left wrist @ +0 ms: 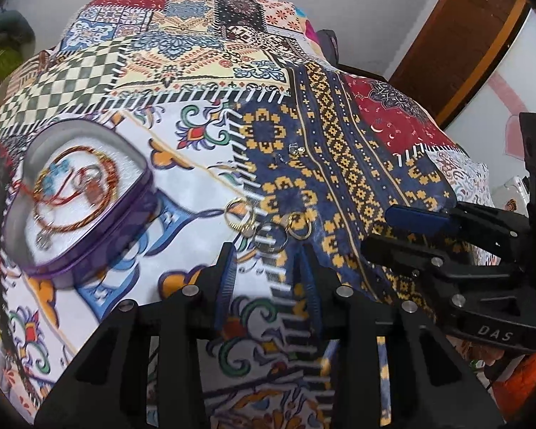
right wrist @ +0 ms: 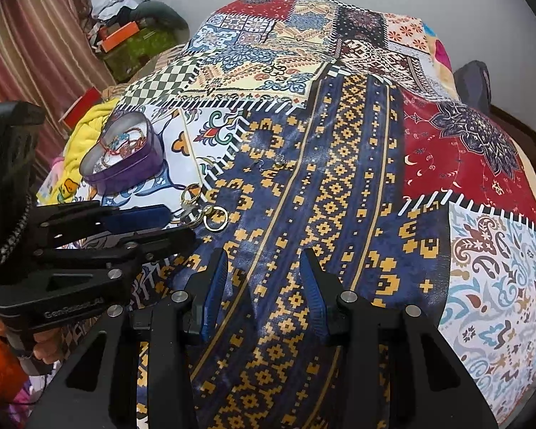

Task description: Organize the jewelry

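**Jewelry sorting on a patchwork bedspread: count and layout**

One bed, covered by a patchwork bedspread (left wrist: 339,164), carries all items. One purple tin (left wrist: 89,250), lid off, stands at the left; its white lining holds one twisted red-and-gold cord loop (left wrist: 75,193) and some smaller pieces too blurred to count. Three rings (left wrist: 268,223) lie close together on the bedspread just right of the tin, two gold and one silver-toned, just beyond the tips of the left hand-held gripper (left wrist: 268,268). One small cluster of tiny pieces (left wrist: 291,153), number unclear, lies farther back on the blue-and-yellow patch. Left hand-held gripper: released, fingers spread, nothing between them. Right hand-held gripper (right wrist: 264,275): likewise released and empty, over the blue-and-yellow patch to the right of the rings. Each gripper's body partly blocks the other camera's view. At the far left: a yellow cloth (right wrist: 85,132) and a striped curtain (right wrist: 43,43).
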